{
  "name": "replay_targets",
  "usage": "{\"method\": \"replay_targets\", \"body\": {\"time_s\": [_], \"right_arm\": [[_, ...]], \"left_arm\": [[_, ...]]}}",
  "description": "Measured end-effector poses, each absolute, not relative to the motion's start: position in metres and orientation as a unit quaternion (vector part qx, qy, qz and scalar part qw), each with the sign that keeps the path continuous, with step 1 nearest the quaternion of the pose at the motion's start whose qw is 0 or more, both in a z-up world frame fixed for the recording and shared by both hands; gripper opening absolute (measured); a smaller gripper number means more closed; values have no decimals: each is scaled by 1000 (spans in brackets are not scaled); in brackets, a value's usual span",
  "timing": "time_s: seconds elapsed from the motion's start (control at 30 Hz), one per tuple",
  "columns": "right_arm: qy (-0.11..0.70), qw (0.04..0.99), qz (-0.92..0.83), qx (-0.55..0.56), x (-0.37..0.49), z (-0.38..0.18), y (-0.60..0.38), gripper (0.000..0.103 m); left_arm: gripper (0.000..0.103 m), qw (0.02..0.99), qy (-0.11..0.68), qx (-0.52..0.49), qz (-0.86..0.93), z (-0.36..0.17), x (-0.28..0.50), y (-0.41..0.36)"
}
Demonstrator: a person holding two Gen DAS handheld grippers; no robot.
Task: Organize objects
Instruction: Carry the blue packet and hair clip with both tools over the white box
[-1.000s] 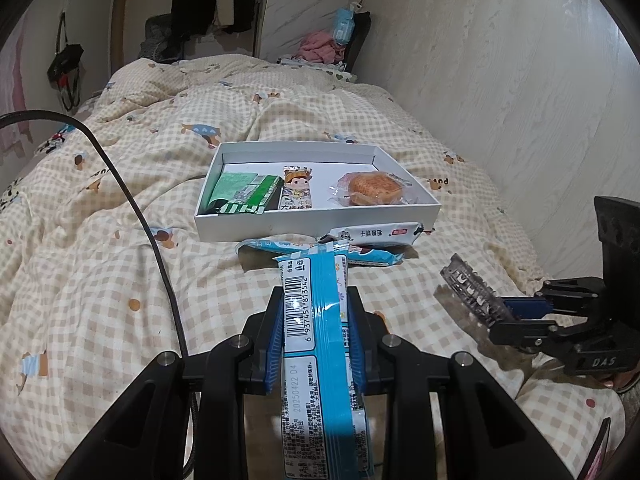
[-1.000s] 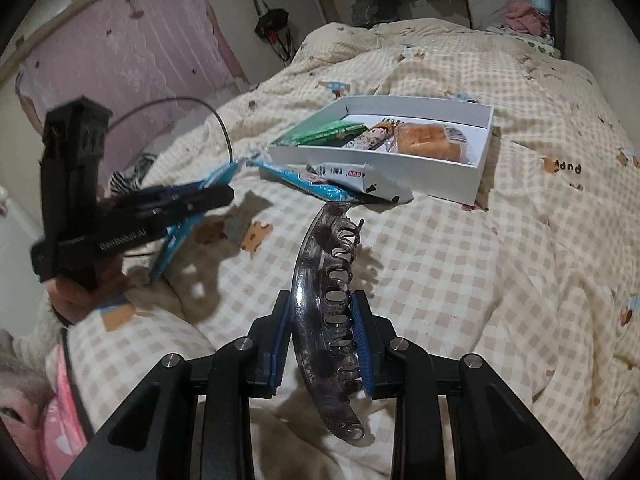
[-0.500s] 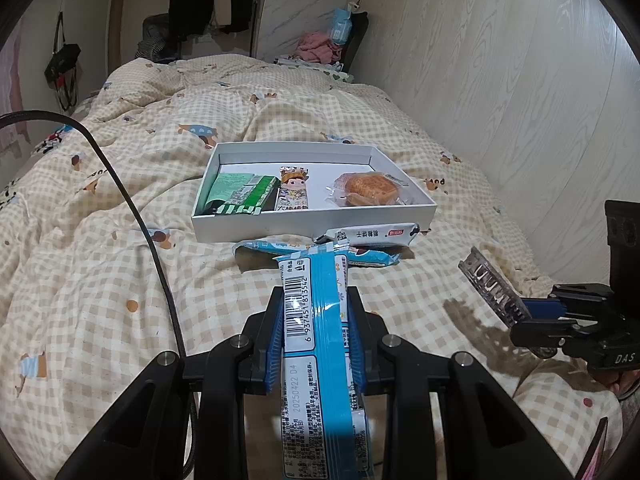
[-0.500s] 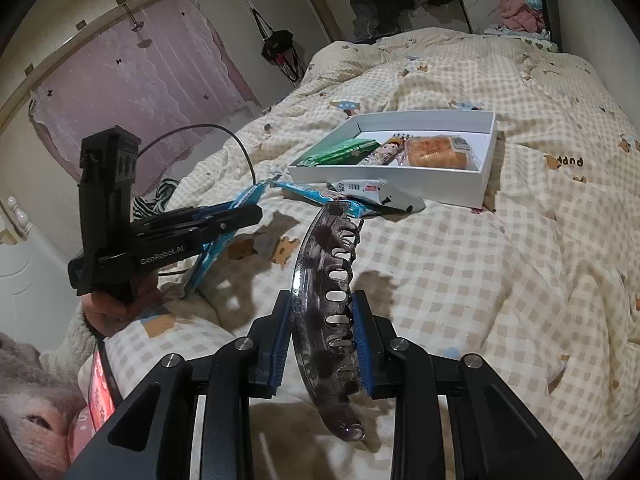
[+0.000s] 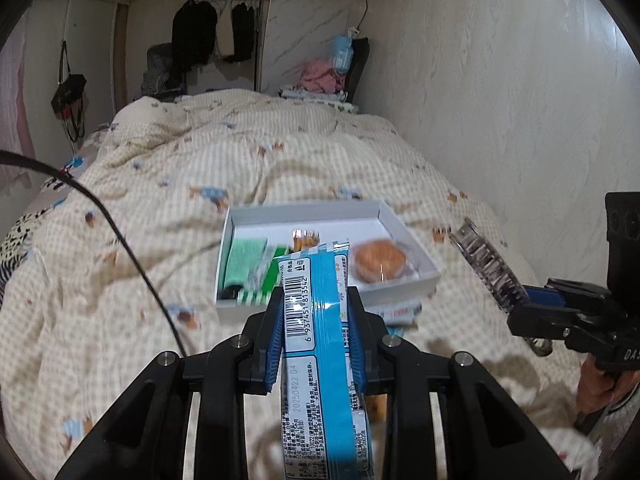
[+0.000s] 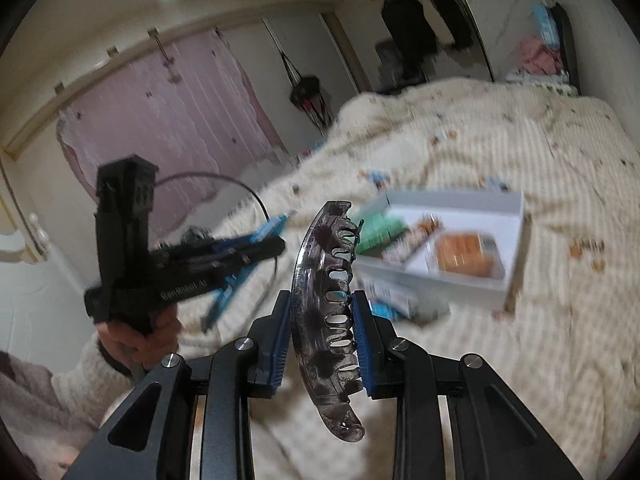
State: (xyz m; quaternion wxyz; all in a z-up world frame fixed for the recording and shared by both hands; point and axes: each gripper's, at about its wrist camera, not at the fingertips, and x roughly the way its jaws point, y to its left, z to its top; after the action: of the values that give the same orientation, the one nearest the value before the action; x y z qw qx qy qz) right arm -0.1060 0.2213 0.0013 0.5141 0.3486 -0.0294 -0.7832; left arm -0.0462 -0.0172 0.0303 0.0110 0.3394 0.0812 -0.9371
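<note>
Two handheld grippers hover above a bed covered in a checked quilt (image 5: pixel 120 280). The left gripper (image 5: pixel 316 304) has its jaws closed tight on a long blue snack packet (image 5: pixel 320 340), held about mid-length, so the barcoded top end pokes forward and the rest trails back toward the camera. The right gripper (image 6: pixel 322 320) has its jaws pressed against both sides of a smoky translucent hair claw clip (image 6: pixel 324 292), which stands nearly upright between the blue pads.

Ahead of both lies an open white box (image 5: pixel 400 224) on the quilt. Inside it are a green packet (image 5: pixel 244 256) at the left, a small printed sachet (image 5: pixel 304 236) in the middle and a wrapped round bun (image 5: pixel 380 260) at the right. At least one more packet (image 6: pixel 388 296) lies on the quilt against the box's near wall; both views are motion-blurred, so its details are unclear.

Several risks follow. The snack packet is limp and long, so its free end could catch the box wall or drape over the rim instead of landing inside. The clip is curved and glossy, gripped only along its edges, and could twist or slip out. The box sits on soft bedding and could tip if pressed. With both grippers heading to the same box, they could collide.
</note>
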Motion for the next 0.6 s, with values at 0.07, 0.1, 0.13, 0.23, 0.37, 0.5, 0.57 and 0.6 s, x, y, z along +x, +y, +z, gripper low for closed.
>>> {"method": "replay_targets", "body": {"time_s": [0.07, 0.1, 0.13, 0.23, 0.37, 0.5, 0.57, 0.6], "right_arm": [[-30, 520, -788, 327, -114, 9, 213, 31], [-26, 520, -792, 320, -118, 11, 208, 31], [-23, 517, -797, 310, -123, 13, 203, 31], [-32, 503, -810, 300, -144, 14, 192, 31], [-57, 460, -833, 302, -175, 11, 179, 31], [-66, 437, -842, 309, -199, 2, 161, 31], [-74, 427, -845, 314, -207, -4, 156, 31], [-79, 423, -846, 316, -211, -7, 153, 31]], "left_arm": [[31, 7, 84, 333, -939, 37, -58, -19], [31, 7, 83, 330, -940, 39, -65, -18], [31, 7, 80, 326, -942, 41, -72, -18], [31, 9, 88, 317, -944, 46, -97, -25], [31, 25, 134, 306, -942, 43, -130, -43], [31, 40, 179, 310, -933, 32, -155, -59], [31, 42, 208, 308, -928, 26, -164, -69], [31, 44, 214, 304, -927, 23, -168, -71]]}}
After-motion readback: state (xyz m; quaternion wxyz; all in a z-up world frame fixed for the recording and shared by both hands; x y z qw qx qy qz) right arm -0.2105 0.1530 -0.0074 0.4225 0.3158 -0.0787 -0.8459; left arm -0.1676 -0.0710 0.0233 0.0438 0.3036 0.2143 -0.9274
